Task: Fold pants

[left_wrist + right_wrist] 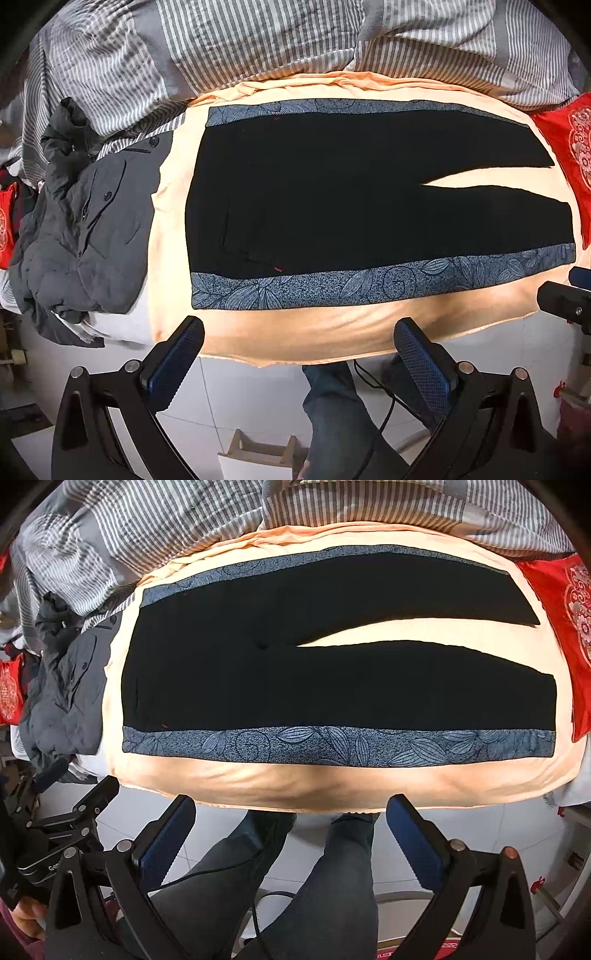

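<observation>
Black cloth: the pants [332, 192] lie flat and unfolded on the bed, waist toward 9 o'clock, the two legs running toward 3 o'clock with a narrow wedge of sheet showing between them.
Trim: a blue leaf-patterned band [369, 284] runs along the near outer seam, and a second band [332, 107] runs along the far seam.
Sheet: a peach sheet [314, 332] lies under the pants and shows as a border all round them.
Left gripper: the left gripper [299, 347] hangs off the near edge of the bed at 6 o'clock of the pants, jaws spread wide with nothing between them, clear of the cloth.
Right gripper: the right gripper [291, 823] sits likewise at 6 o'clock in its own view, jaws spread wide and empty, short of the sheet edge.
Fingers: blue textured pads [166, 845] line the inner faces.
Neighbours: a dark grey jacket [85, 229] lies crumpled at 9 o'clock, just beside the waist end; a grey striped quilt [221, 44] is bunched along 12 o'clock; a red embroidered cushion [569, 147] sits at 3 o'clock by the leg ends.
Person: legs in dark jeans [325, 886] stand on a pale tiled floor [240, 398] below the grippers.
Cable: a thin black cord [384, 402] trails across the legs.
</observation>
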`<state>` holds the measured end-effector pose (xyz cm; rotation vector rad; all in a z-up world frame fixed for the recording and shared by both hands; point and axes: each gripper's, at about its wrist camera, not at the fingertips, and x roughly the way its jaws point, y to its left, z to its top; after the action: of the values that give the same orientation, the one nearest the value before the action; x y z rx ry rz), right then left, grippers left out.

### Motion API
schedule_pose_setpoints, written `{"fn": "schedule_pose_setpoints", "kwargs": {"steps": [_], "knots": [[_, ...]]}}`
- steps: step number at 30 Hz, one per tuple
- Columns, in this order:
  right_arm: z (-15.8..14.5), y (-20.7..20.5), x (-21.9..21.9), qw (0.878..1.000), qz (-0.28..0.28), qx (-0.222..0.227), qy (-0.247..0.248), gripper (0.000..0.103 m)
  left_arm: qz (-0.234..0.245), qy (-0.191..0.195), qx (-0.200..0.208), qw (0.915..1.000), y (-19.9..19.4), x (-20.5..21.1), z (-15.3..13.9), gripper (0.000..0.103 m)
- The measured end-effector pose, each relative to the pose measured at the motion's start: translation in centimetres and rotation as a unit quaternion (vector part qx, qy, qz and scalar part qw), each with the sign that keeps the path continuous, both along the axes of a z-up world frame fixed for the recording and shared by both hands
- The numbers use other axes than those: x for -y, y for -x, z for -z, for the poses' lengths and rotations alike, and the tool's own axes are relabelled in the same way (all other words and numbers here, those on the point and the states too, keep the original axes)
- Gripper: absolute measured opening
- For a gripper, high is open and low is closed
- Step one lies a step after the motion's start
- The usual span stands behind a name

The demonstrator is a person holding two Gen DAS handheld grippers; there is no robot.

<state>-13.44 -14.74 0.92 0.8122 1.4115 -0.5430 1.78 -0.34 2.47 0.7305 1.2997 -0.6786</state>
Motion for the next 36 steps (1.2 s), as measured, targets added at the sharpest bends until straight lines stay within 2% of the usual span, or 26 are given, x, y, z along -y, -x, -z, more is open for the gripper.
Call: {"fn": "schedule_pose_setpoints", "kwargs": {"steps": [16,36], "knots": [[-0.1,-0.2,0.1,1.0,-0.004,0.002,-0.001,0.103,-0.003,0.003,0.007,1.0,0.0,0.1,-0.4,0.103],[0.9,-0.1,0.0,1.0,0.01,-0.008,-0.014,0.103,0.008,-0.006,-0.003,0.9999,-1.1,0.7,0.2,0.103]]}}
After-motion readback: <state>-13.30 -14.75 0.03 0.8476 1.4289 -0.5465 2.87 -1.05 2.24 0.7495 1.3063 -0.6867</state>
